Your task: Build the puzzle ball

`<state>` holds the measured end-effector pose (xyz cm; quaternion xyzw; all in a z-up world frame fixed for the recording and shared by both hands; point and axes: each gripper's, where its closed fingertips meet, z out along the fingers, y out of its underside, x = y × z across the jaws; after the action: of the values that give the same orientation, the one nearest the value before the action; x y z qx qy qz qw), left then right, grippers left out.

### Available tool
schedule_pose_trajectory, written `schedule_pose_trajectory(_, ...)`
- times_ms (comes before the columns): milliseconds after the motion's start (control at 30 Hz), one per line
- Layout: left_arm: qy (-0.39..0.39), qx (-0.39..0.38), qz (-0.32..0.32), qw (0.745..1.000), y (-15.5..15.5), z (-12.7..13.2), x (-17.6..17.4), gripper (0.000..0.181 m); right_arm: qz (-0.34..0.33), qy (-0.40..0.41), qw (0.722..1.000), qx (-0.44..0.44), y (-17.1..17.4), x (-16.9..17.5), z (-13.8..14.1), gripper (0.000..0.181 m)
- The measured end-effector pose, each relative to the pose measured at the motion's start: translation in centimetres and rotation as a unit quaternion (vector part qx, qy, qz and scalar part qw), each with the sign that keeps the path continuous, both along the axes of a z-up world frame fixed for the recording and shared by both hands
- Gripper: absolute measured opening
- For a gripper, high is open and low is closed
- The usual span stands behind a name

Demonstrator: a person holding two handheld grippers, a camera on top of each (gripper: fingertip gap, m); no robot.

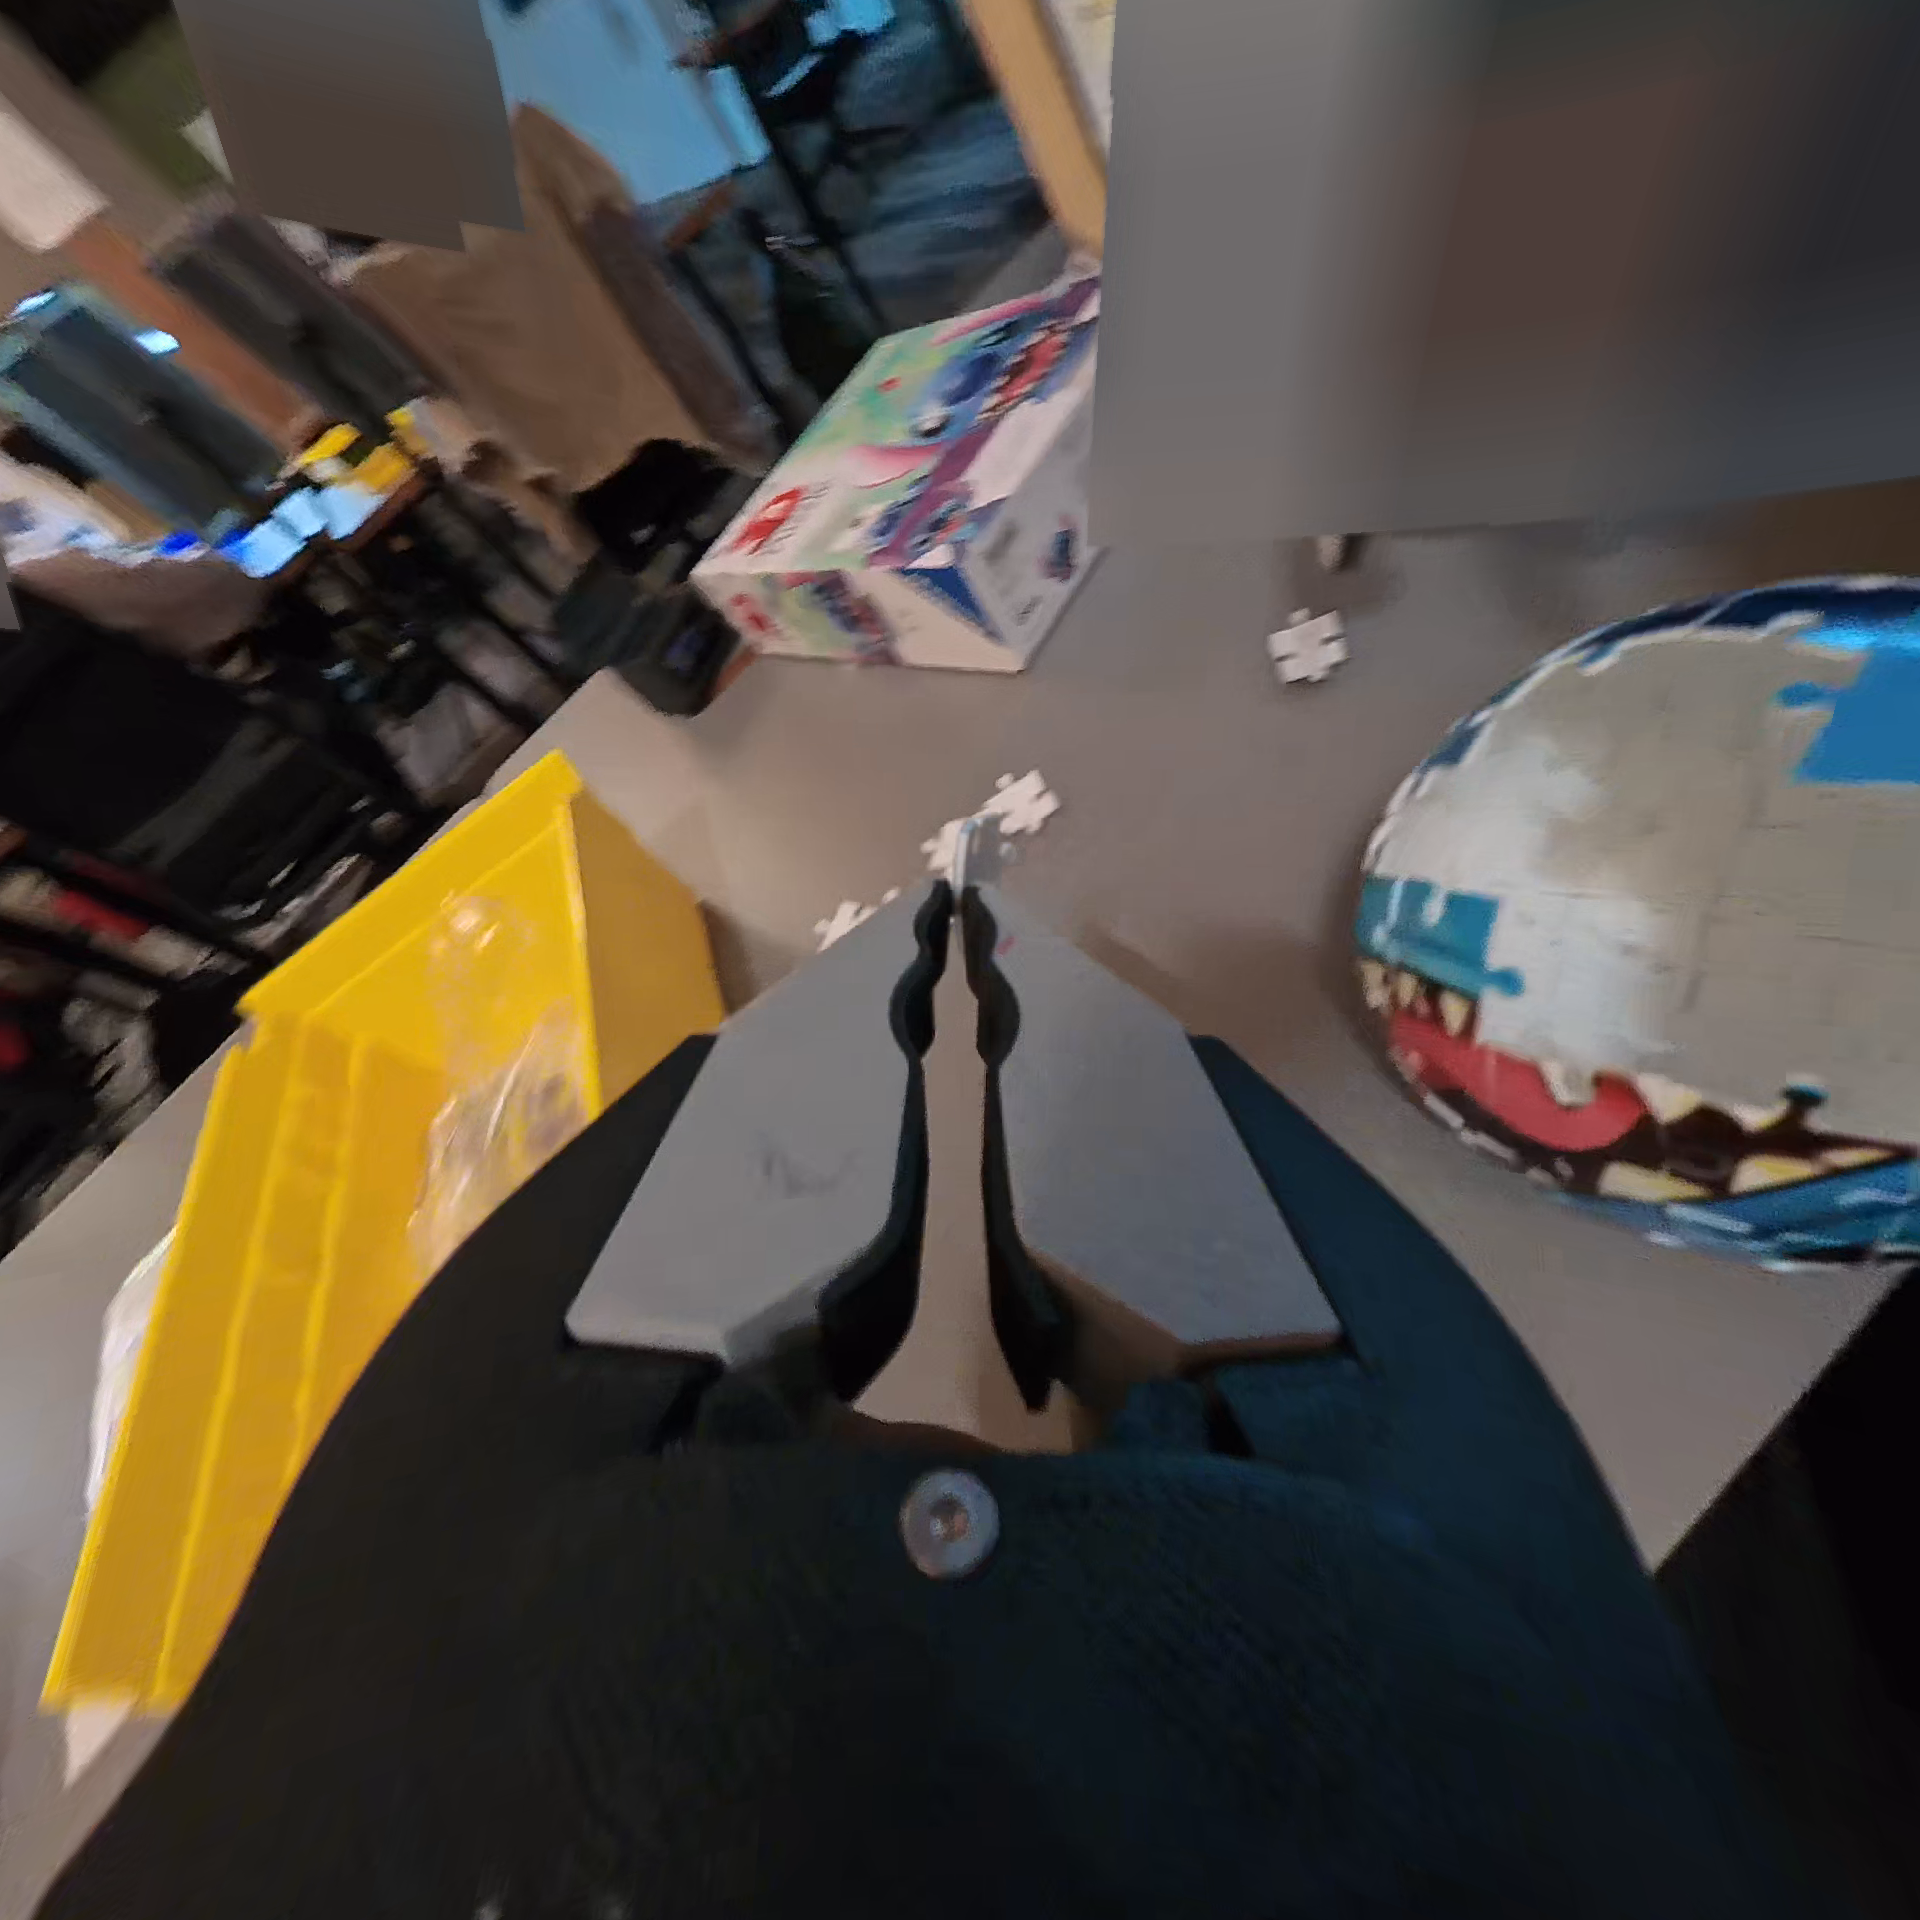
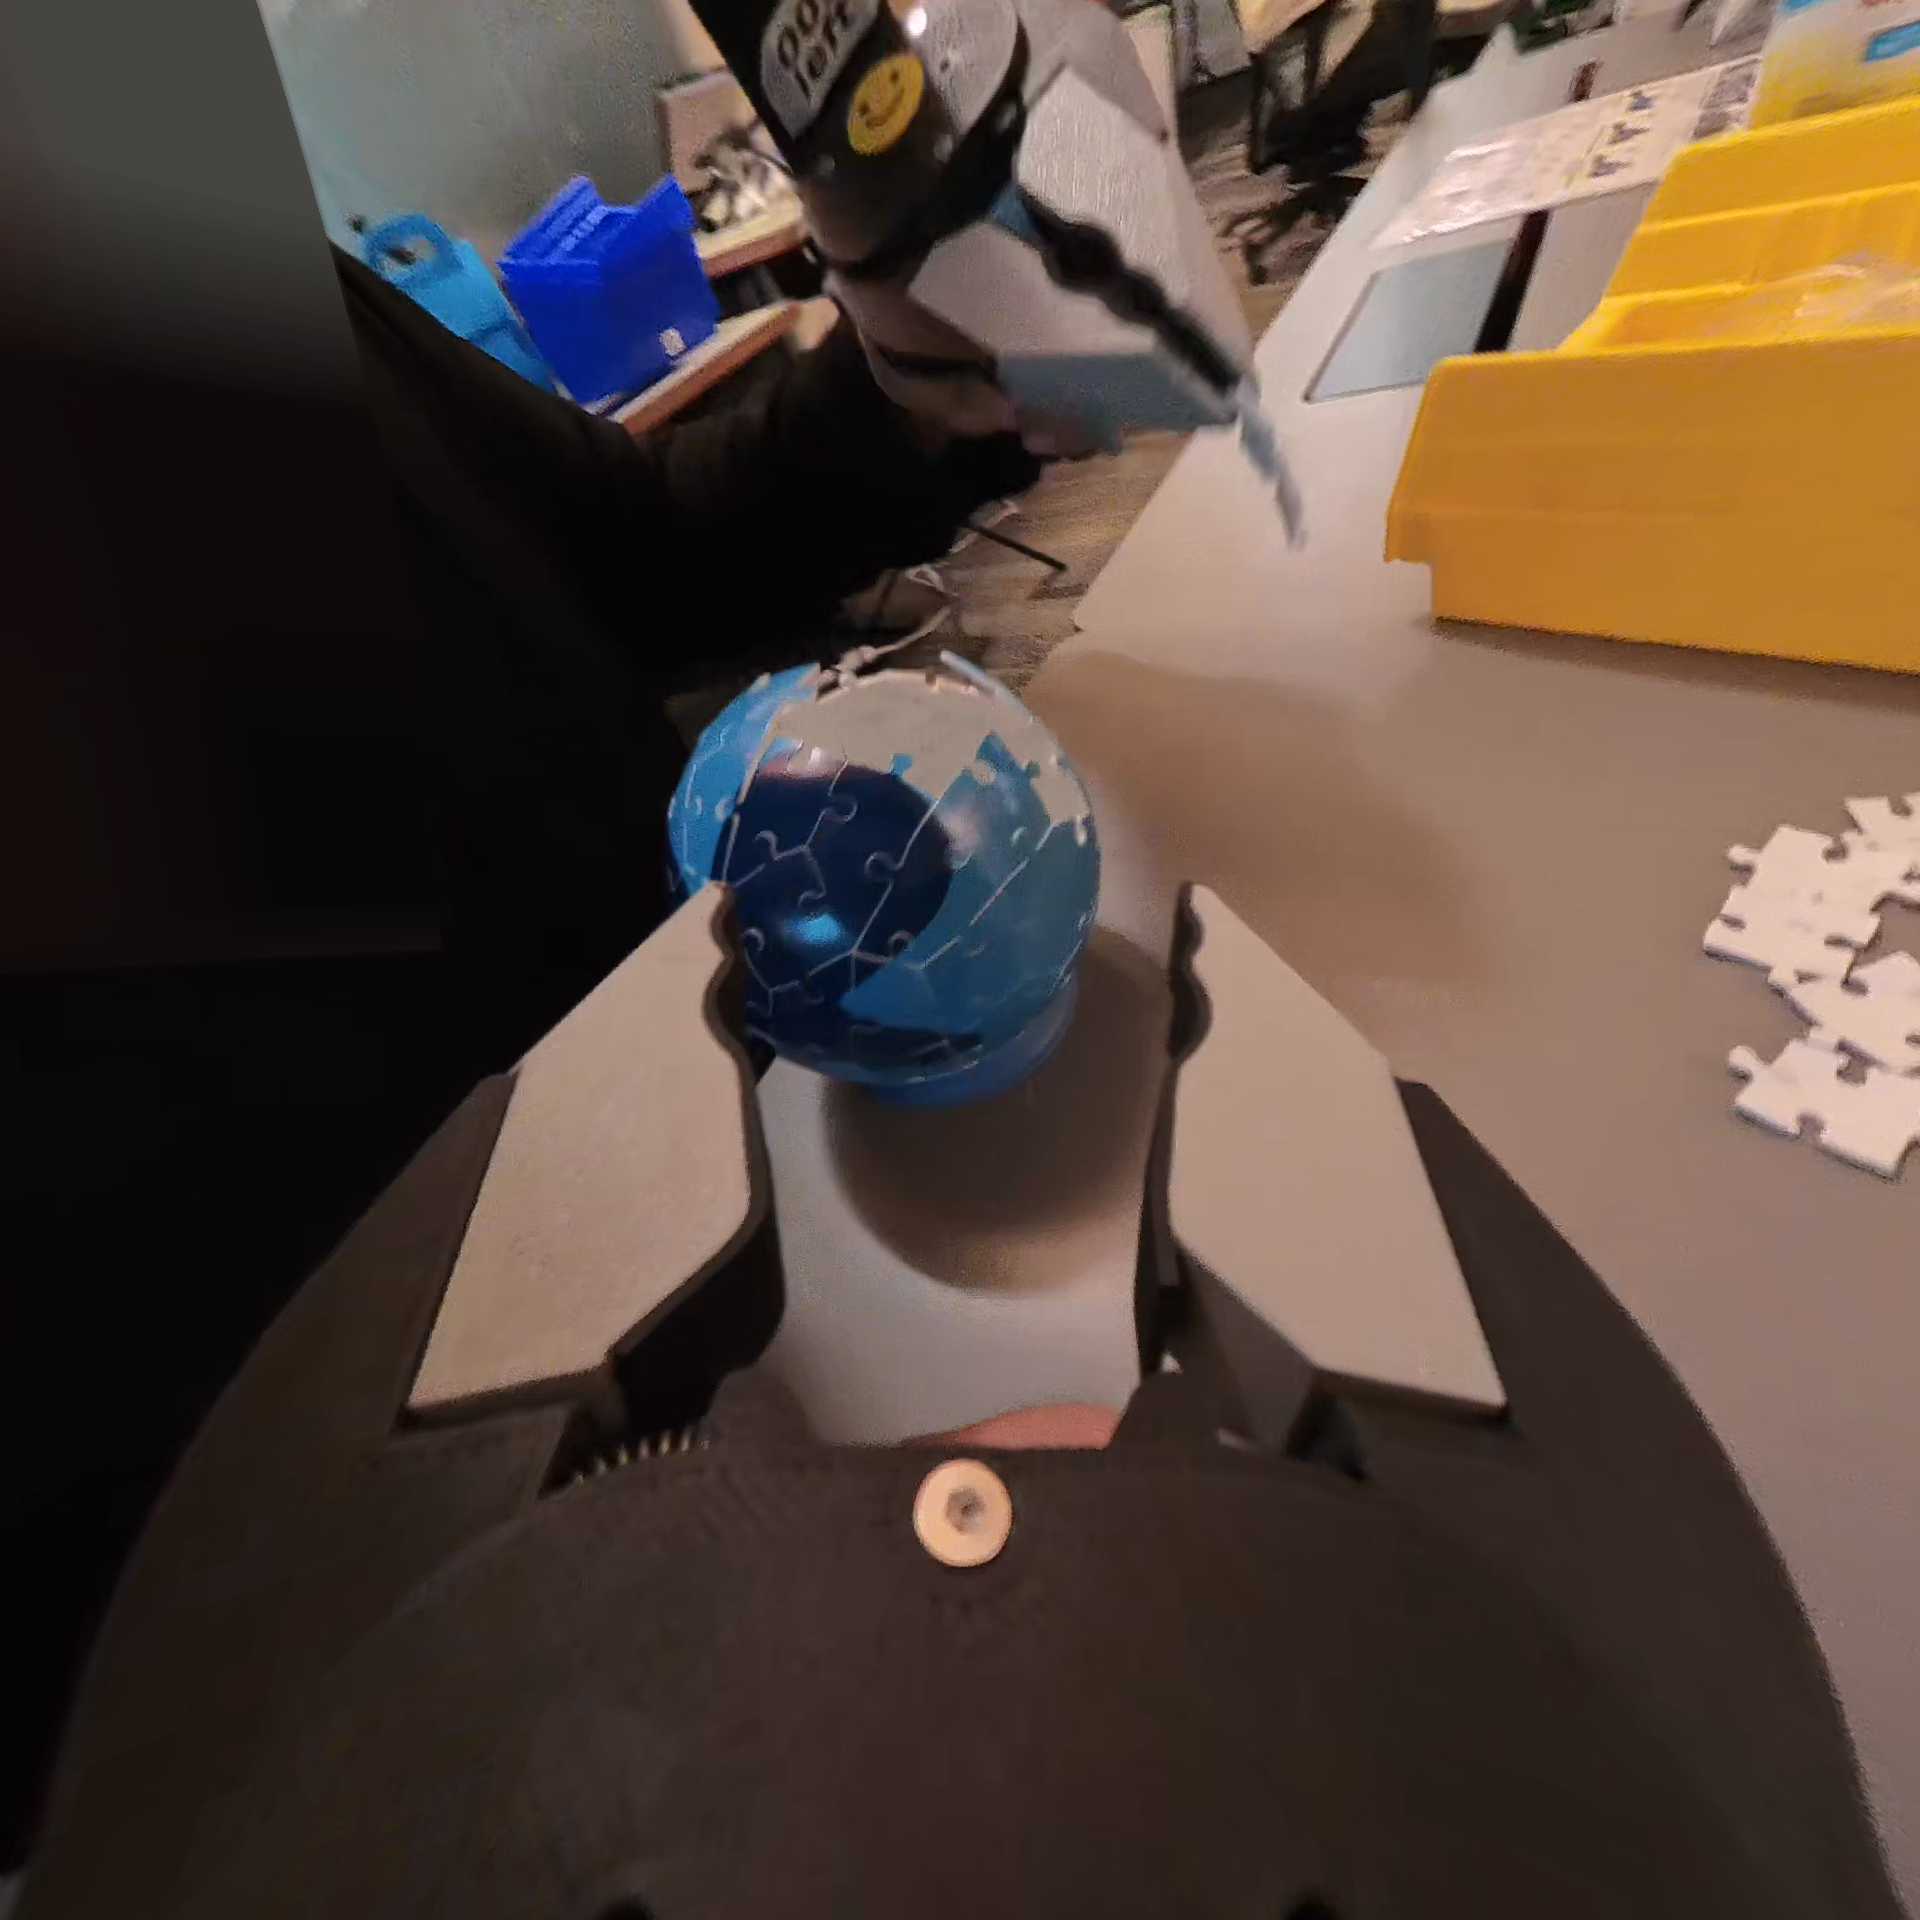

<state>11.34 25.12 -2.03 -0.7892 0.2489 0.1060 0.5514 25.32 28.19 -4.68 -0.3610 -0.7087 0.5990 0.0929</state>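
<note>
The left gripper (image 1: 956,896) has its grey-and-black fingers pinched together on a thin, pale puzzle piece (image 1: 971,847) that sticks out past the tips; in the right wrist view that piece (image 2: 1270,468) hangs edge-on, up off the grey tabletop (image 2: 1351,727). The right gripper (image 2: 954,914) is spread wide w/ nothing in it, tips either side of the half-built blue-and-white puzzle ball (image 2: 883,873). The ball sits on a blue round stand (image 2: 940,1081) near the table's edge, w/ a big gap showing its dark blue inside. Loose white jigsaw pieces (image 2: 1829,987) lie face-down to the right, well apart from the ball. A yellow plastic bin (image 1: 416,1091) stands just beside the left gripper, w/ clear plastic bags inside. A colourful cardboard box (image 1: 914,520) sits farther back.
</note>
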Motion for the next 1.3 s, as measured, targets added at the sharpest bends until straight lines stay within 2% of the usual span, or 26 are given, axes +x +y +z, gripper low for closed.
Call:
schedule_pose_trajectory(67, -0.003, 0.000, 0.031, 1.000, -2.0, -0.9, -0.9, 0.000, -0.037, -0.006, 0.999, 0.033, -0.6, 1.1, -1.2, 0.090)
schedule_pose_trajectory(167, -0.026, -0.024, 0.042, 0.998, -5.4, -3.4, -0.3, 0.000, -0.101, -0.005, 0.992, 0.071, -1.5, 2.4, -2.4, 0.103)
schedule_pose_trajectory(267, -0.055, -0.044, 0.050, 0.996, -8.3, -5.3, 0.2, 0.000, -0.156, 0.006, 0.985, 0.069, -2.9, 3.2, -3.0, 0.110)
schedule_pose_trajectory(333, -0.085, -0.050, 0.044, 0.994, -9.5, -6.1, 1.2, 0.000, -0.180, 0.009, 0.981, 0.066, -4.1, 3.4, -3.6, 0.116)
schedule_pose_trajectory(433, -0.086, -0.057, 0.046, 0.994, -10.3, -7.5, 2.4, 0.000, -0.208, 0.009, 0.974, 0.090, -5.5, 3.0, -5.0, 0.125)
schedule_pose_trajectory(533, -0.081, -0.069, 0.038, 0.994, -10.3, -8.8, 3.7, 0.000, -0.256, 0.003, 0.960, 0.111, -5.8, 2.1, -6.0, 0.128)
schedule_pose_trajectory(667, -0.078, -0.070, 0.044, 0.994, -10.3, -9.3, 3.5, 0.000, -0.295, -0.011, 0.948, 0.122, -6.2, 1.1, -7.3, 0.129)
schedule_pose_trajectory(967, -0.080, -0.027, 0.063, 0.994, -7.7, -7.1, -0.2, 0.000, -0.335, -0.008, 0.930, 0.149, -5.7, -1.2, -7.6, 0.145)
schedule_pose_trajectory(1167, -0.077, -0.015, 0.058, 0.995, -5.4, -6.6, -1.7, 0.000, -0.349, -0.008, 0.925, 0.150, -4.0, -3.1, -7.6, 0.142)
schedule_pose_trajectory(1300, -0.082, 0.011, 0.060, 0.995, -4.1, -5.1, -3.1, 0.000, -0.362, -0.023, 0.920, 0.147, -2.1, -4.2, -7.9, 0.140)
